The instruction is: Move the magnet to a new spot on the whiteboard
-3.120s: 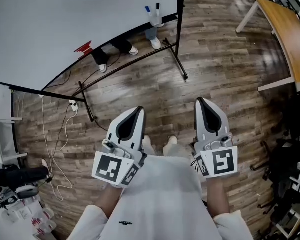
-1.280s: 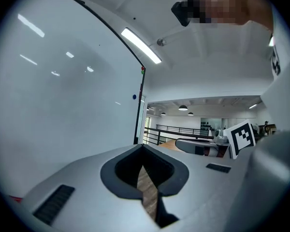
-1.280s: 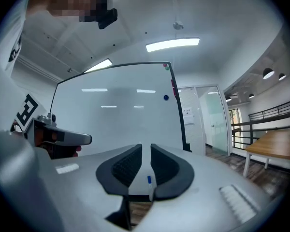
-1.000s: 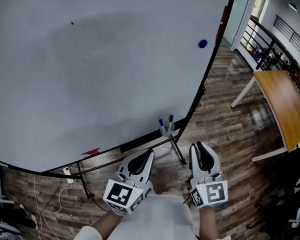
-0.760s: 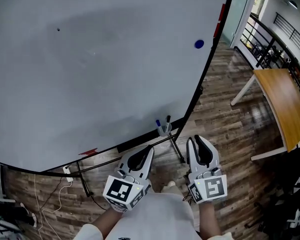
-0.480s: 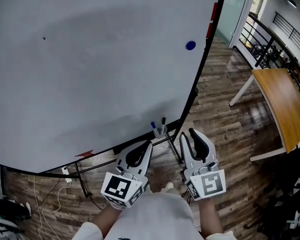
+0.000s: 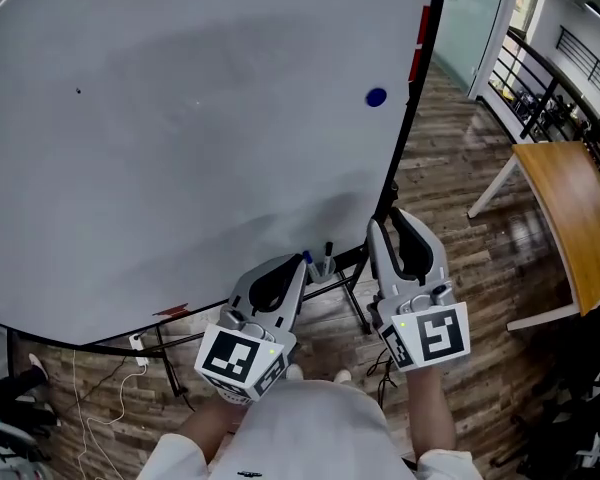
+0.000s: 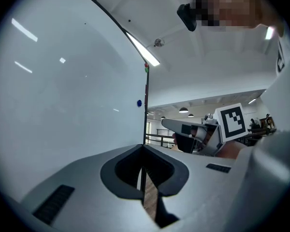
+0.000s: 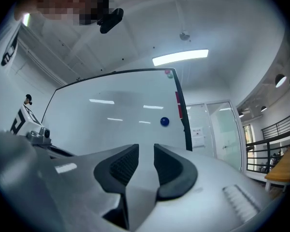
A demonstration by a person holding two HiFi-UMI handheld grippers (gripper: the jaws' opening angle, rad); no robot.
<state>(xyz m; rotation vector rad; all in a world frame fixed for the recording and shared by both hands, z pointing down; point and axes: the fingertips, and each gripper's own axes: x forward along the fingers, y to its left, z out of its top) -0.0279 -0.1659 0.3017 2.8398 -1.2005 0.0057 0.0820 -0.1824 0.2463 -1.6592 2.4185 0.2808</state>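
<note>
Whiteboard (image 7: pixel 180 118) beyond slightly upturned right claw (image 7: pixel 387 220)

The right gripper (image 9: pixel 146 154) holds its jaws apart; they have just been opening, and nothing is between them. Ahead stands the whiteboard (image 9: pixel 106 124) with the blue magnet (image 9: pixel 164 122) (near its right edge), above the gap.

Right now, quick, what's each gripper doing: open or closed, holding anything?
Left gripper: closed, jaws together, holding nothing.
Right gripper: open, jaws have just been opening, nothing between them.
</note>
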